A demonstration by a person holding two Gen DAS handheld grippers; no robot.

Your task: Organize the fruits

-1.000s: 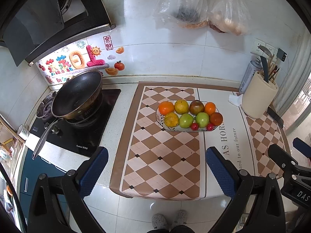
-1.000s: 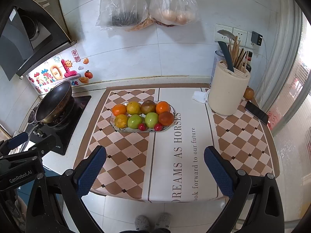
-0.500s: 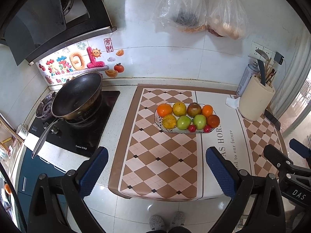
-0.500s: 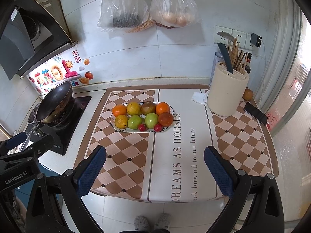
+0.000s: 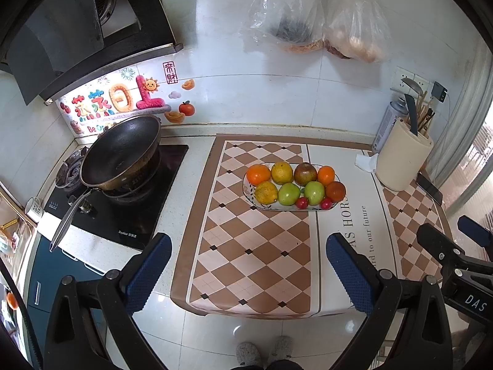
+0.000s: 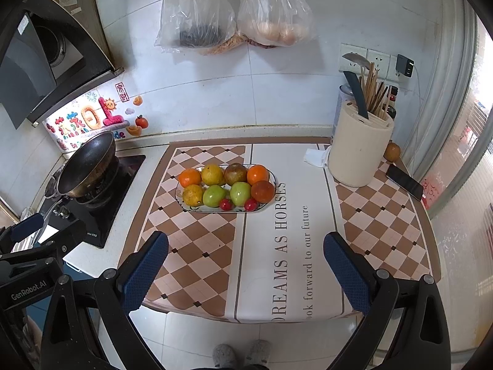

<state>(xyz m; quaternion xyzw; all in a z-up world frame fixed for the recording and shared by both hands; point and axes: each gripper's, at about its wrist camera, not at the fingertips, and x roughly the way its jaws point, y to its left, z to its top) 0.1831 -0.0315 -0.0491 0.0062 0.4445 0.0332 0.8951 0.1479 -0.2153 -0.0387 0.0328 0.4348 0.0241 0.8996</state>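
An oval patterned plate (image 5: 250, 190) (image 6: 178, 196) sits on the checkered mat and holds several fruits in two rows: oranges (image 5: 258, 174) (image 6: 190, 177), yellow citrus, a dark brown fruit (image 5: 305, 172), green apples (image 5: 288, 194) (image 6: 214, 195) and two small red fruits (image 5: 302, 203). My left gripper (image 5: 248, 265) is open and empty, held back from the counter's front edge, well short of the plate. My right gripper (image 6: 245, 262) is open and empty, likewise in front of the counter. One loose brown fruit (image 6: 392, 151) lies behind the utensil holder.
A black wok (image 5: 121, 152) sits on the stove at left. A cream utensil holder (image 6: 359, 151) with knives and chopsticks stands at right, a phone (image 6: 404, 182) beside it. Two plastic bags (image 6: 234, 12) hang on the wall. The floor lies below the counter edge.
Both grippers have drawn slightly back and up from the counter, so the plate looks a little farther away. Both stay open. The fruits have not moved.
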